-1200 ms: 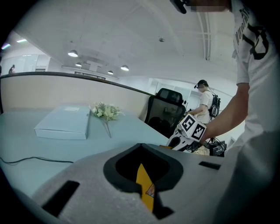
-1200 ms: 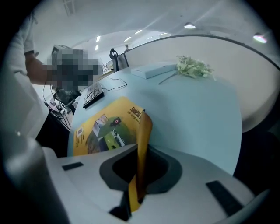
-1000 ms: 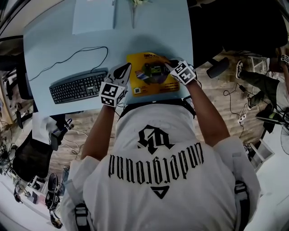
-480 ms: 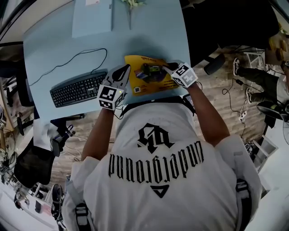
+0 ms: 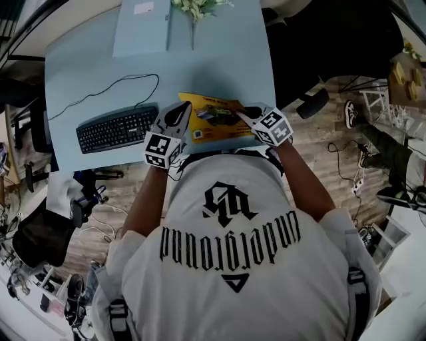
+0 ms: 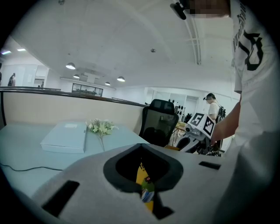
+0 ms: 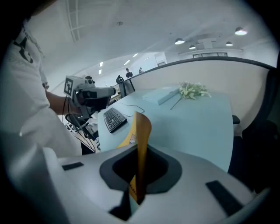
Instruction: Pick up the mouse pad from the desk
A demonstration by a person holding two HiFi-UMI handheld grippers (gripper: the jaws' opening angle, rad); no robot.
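Observation:
The yellow printed mouse pad [image 5: 214, 117] hangs just above the near right part of the pale blue desk [image 5: 93, 73], stretched between my two grippers. My left gripper [image 5: 180, 117] is shut on its left edge; in the left gripper view a strip of the mouse pad [image 6: 143, 177] shows edge-on between the jaws of the left gripper [image 6: 146, 193]. My right gripper [image 5: 245, 117] is shut on its right edge. In the right gripper view the mouse pad [image 7: 142, 140] stands upright and curls at the top, pinched in the right gripper [image 7: 136, 194].
A black keyboard [image 5: 116, 128] with its cable lies left of the pad. A light blue folder [image 5: 141, 28] and a flower sprig [image 5: 195, 6] lie at the desk's far edge. A black office chair [image 6: 158, 123] stands beyond the desk's right side.
Both grippers have risen with the mouse pad held between them; the pad has come up off the desk and looks more tilted and foreshortened than before.

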